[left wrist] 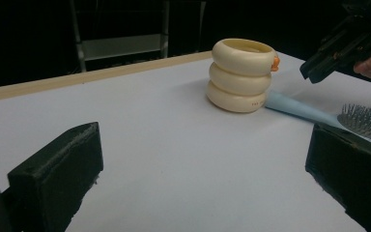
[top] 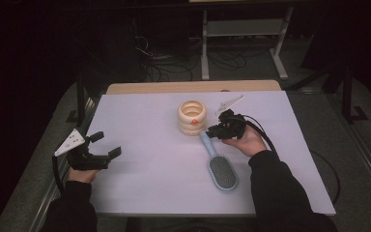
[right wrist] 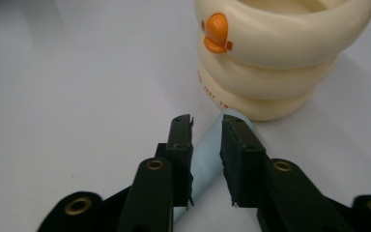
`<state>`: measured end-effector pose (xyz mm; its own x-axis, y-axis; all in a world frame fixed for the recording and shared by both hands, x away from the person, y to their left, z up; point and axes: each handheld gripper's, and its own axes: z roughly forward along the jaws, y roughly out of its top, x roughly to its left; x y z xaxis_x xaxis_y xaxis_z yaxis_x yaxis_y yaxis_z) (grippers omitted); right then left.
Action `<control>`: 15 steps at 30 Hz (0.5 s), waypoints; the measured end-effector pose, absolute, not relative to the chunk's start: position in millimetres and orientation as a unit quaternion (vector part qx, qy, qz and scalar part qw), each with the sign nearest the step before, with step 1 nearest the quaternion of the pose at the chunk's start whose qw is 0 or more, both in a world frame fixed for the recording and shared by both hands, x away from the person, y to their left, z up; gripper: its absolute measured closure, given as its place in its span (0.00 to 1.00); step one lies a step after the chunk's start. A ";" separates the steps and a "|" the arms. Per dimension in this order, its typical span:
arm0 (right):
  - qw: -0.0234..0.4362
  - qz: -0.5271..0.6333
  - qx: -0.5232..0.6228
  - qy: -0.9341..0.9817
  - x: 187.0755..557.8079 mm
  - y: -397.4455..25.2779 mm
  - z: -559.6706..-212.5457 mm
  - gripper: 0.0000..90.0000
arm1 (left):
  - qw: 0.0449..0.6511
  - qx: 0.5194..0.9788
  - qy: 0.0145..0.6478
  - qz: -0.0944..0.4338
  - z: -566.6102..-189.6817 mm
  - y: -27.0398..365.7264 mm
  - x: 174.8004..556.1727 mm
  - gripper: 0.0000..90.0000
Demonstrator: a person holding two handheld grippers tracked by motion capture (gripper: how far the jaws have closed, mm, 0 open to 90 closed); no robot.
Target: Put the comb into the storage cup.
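Right gripper jaws astride hairbrush handle, cup just beyond; left gripper agape.

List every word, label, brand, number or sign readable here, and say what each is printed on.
Small brown print on the lowest ring of the cream ringed holder: too blurred and too partly hidden to read in the right gripper view; in the left gripper view it is too small.
Blue hairbrush: no text visible.
Left tongs and right tongs: no markings visible.
White table cover: no text visible.
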<state>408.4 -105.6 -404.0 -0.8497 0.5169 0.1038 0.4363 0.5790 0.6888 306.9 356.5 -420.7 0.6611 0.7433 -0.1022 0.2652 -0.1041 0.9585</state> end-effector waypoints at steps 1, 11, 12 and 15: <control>0.056 0.369 0.267 0.889 408.8 -103.4 -405.8 0.88 | 0.568 0.713 0.354 0.210 -420.7 356.5 306.9 0.00; 0.055 0.355 0.264 0.895 411.4 -93.6 -412.0 0.99 | 0.569 0.713 0.353 0.211 -420.6 356.6 306.8 0.00; 0.055 0.355 0.264 0.895 411.4 -93.6 -412.0 0.99 | 0.569 0.713 0.353 0.211 -420.6 356.6 306.9 0.00; 0.052 0.349 0.261 0.898 412.6 -87.9 -415.3 0.99 | 0.569 0.713 0.352 0.210 -420.6 356.5 306.8 0.00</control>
